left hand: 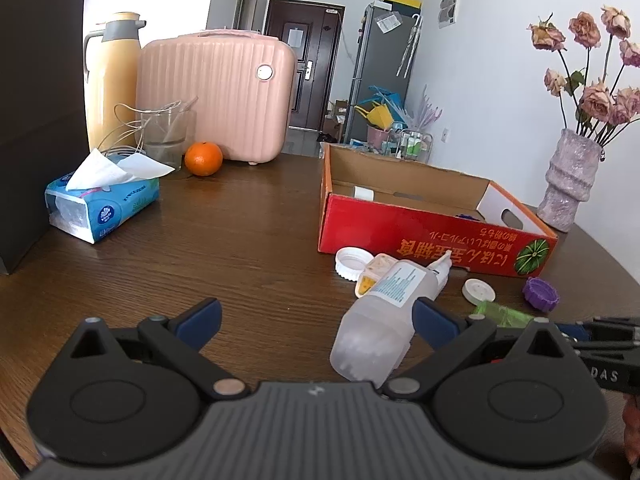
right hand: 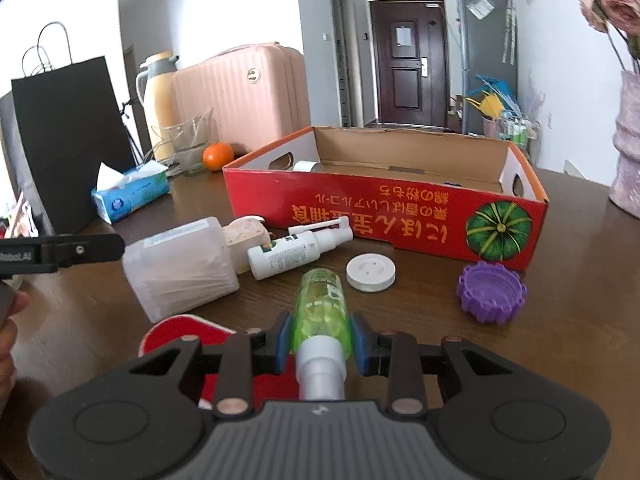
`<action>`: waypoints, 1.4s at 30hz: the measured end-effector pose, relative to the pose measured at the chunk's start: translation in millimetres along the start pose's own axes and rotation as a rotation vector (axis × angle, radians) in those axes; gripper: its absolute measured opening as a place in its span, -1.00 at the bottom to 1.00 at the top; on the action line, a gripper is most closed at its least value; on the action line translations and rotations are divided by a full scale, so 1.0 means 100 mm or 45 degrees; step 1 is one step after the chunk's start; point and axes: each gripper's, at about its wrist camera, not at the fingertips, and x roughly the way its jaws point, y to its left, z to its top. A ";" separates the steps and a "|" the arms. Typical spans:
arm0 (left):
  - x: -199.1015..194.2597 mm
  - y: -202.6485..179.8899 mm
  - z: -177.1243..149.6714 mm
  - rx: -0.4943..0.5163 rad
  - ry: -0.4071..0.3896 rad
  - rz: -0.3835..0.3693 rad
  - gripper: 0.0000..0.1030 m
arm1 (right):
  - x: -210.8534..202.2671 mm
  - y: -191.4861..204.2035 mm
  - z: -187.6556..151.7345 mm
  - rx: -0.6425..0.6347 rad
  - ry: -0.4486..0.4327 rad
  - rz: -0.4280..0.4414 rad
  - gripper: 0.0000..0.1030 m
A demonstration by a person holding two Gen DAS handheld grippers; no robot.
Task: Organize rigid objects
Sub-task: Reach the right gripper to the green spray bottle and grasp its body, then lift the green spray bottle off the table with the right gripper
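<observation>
In the left wrist view, the left hand-held gripper point(left hand: 316, 318) is standing wide open over the brown desk point(left hand: 240, 248), with nothing held. A frosted box of cotton swabs point(left hand: 376, 320) is lying just beside its right finger point(left hand: 434, 320), in front of the red cardboard box point(left hand: 420, 232).

In the right wrist view, the right hand-held gripper point(right hand: 320, 338) is clamping its 2 blue pads onto a green spray bottle point(right hand: 320, 312), whose far end is pointing toward the red cardboard box. A purple cap point(right hand: 491, 292), a white disc point(right hand: 371, 274) and a white spray bottle point(right hand: 298, 250) are lying nearby on the desk.
</observation>
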 end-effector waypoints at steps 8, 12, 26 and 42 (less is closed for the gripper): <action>-0.05 0.01 0.00 -0.014 -0.006 -0.027 1.00 | -0.20 0.26 -0.05 0.021 0.020 -0.021 -0.41; -0.08 0.03 0.00 -0.021 -0.015 -0.042 1.00 | -0.11 0.28 -0.03 0.012 0.090 -0.040 -0.41; -0.11 0.04 0.00 -0.023 -0.021 -0.060 1.00 | 0.41 0.31 0.17 -0.126 0.256 -0.110 -0.40; 0.05 -0.10 0.02 0.047 0.056 -0.044 1.00 | -0.06 -0.07 0.11 0.144 -0.075 -0.020 -0.41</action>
